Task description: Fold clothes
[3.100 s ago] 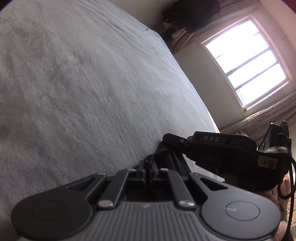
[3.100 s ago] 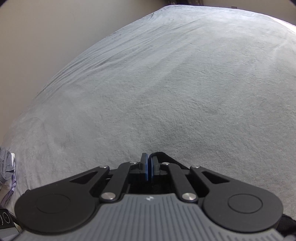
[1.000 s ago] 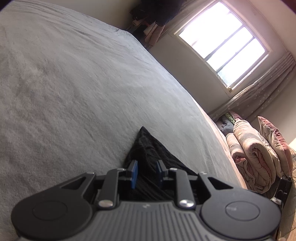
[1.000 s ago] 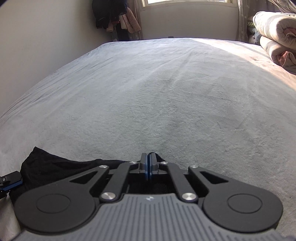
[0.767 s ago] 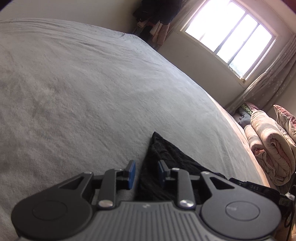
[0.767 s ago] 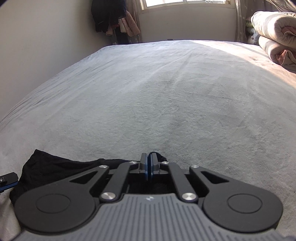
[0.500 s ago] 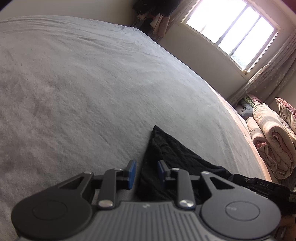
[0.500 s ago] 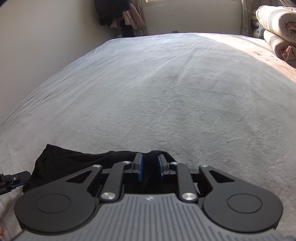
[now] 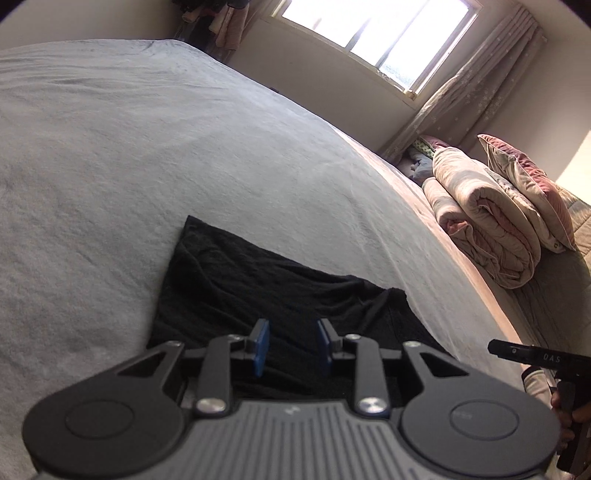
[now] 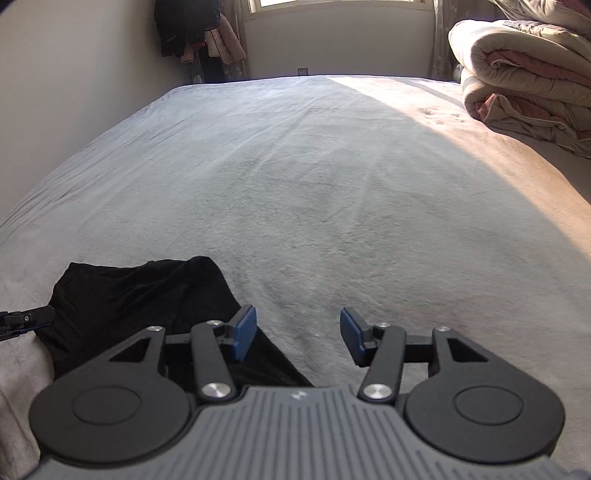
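Note:
A black garment [image 9: 266, 291] lies flat on the grey bedspread [image 9: 147, 147], its far edge laid out straight. My left gripper [image 9: 291, 347] hovers open just above its near part, nothing between the blue pads. In the right wrist view the same black garment [image 10: 140, 295] sits at lower left. My right gripper [image 10: 297, 334] stands wide open beside the garment's right edge, over bare bedspread [image 10: 332, 184]. The tip of the left gripper [image 10: 26, 319] shows at the far left edge. The right gripper [image 9: 535, 358], held by a hand, shows at lower right in the left wrist view.
Rolled pink and cream quilts [image 9: 491, 229] and a pillow are stacked along the bed's right side, seen also as quilts [image 10: 524, 74]. A bright window [image 9: 373, 33] with curtains is beyond the bed. Dark clothes [image 10: 184, 29] hang in the far corner by the wall.
Both grippers were shut on the black garment, then let it go: the left opened first, the right afterwards and wider. Both have pulled back and up, so more of the garment shows.

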`<action>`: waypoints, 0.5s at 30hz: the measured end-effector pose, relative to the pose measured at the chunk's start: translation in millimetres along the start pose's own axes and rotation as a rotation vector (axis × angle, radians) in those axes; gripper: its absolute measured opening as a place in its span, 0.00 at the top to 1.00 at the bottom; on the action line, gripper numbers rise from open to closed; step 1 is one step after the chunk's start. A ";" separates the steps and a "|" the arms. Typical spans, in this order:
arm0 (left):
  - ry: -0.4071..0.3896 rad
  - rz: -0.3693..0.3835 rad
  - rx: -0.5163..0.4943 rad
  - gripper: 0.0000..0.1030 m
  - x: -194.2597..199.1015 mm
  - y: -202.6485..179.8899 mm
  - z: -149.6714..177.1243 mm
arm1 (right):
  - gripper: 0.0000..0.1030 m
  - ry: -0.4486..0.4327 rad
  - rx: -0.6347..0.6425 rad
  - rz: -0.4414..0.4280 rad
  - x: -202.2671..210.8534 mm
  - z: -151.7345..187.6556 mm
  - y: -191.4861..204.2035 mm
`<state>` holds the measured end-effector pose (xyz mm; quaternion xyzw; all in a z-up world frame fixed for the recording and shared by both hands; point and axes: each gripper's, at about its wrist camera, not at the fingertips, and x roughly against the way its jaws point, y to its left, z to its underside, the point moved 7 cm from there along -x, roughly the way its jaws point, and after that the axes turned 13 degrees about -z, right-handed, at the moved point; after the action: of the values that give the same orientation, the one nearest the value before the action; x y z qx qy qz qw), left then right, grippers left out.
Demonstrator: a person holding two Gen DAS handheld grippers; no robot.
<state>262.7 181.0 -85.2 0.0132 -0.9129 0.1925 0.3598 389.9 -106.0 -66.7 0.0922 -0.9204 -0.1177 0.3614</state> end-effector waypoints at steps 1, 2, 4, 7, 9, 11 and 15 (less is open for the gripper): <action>0.008 0.007 -0.017 0.72 -2.4 -5.2 3.3 | 0.47 0.000 -0.002 0.015 9.7 2.6 -6.8; 0.013 0.012 -0.029 0.72 -4.6 -9.3 6.3 | 0.47 0.007 -0.011 0.018 12.2 5.2 -11.8; 0.018 0.029 -0.044 0.72 -8.8 -14.5 10.9 | 0.47 0.021 -0.029 0.023 17.3 10.3 -21.8; 0.013 0.059 -0.056 0.72 -14.2 -20.3 16.7 | 0.47 0.042 -0.056 0.031 25.0 18.0 -36.8; 0.013 0.061 -0.061 0.72 -17.5 -21.2 19.5 | 0.47 0.056 -0.061 0.016 24.2 20.4 -39.5; 0.014 0.059 -0.064 0.72 -20.7 -21.5 22.0 | 0.47 0.072 -0.051 -0.009 18.1 20.0 -35.1; 0.015 0.067 -0.060 0.72 -22.5 -21.9 21.8 | 0.49 0.133 0.005 -0.035 -5.8 20.1 -19.5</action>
<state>268.8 150.3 -107.2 -0.0293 -0.9155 0.1769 0.3601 381.9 -120.2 -90.3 0.1166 -0.8928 -0.1155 0.4195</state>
